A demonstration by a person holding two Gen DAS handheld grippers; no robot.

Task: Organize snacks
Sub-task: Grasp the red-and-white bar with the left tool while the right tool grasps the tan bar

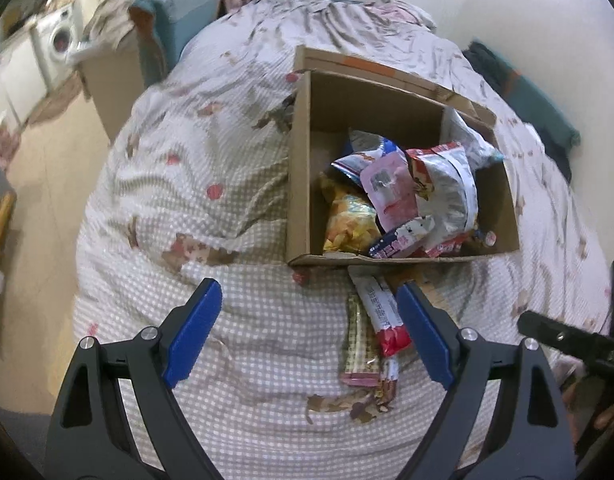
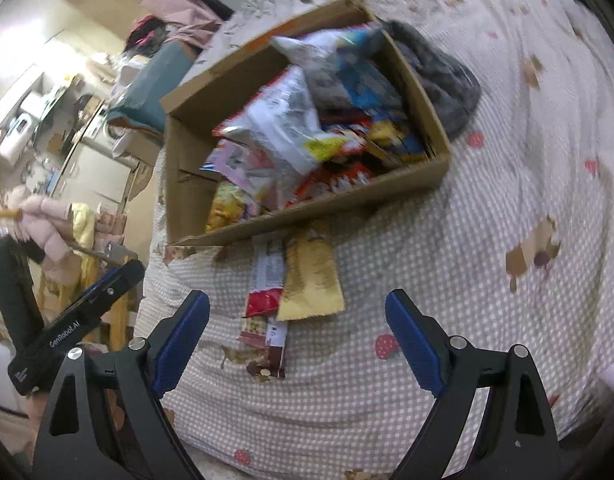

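Note:
An open cardboard box (image 1: 299, 184) (image 2: 187, 208) rests on a checked quilt and holds several snack packets, among them a yellow chip bag (image 1: 349, 220) and a silver and red bag (image 1: 447, 192) (image 2: 279, 120). In front of the box lie a red and white snack stick (image 1: 381, 312) (image 2: 267, 280), a yellow packet (image 1: 359, 340) (image 2: 311, 280) and a small brown pack (image 2: 267, 352). My left gripper (image 1: 309, 292) hovers open over the quilt, its right finger beside the stick. My right gripper (image 2: 297, 304) is open above the loose packets, gripping nothing.
The quilt (image 1: 211, 240) covers a bed; its left edge drops to a tan floor (image 1: 47, 184). A dark grey cloth (image 2: 447, 80) lies behind the box. A washing machine (image 1: 61, 40) and cluttered furniture stand at the far left. The other gripper's black body (image 1: 575, 344) (image 2: 79, 316) shows at the frame edges.

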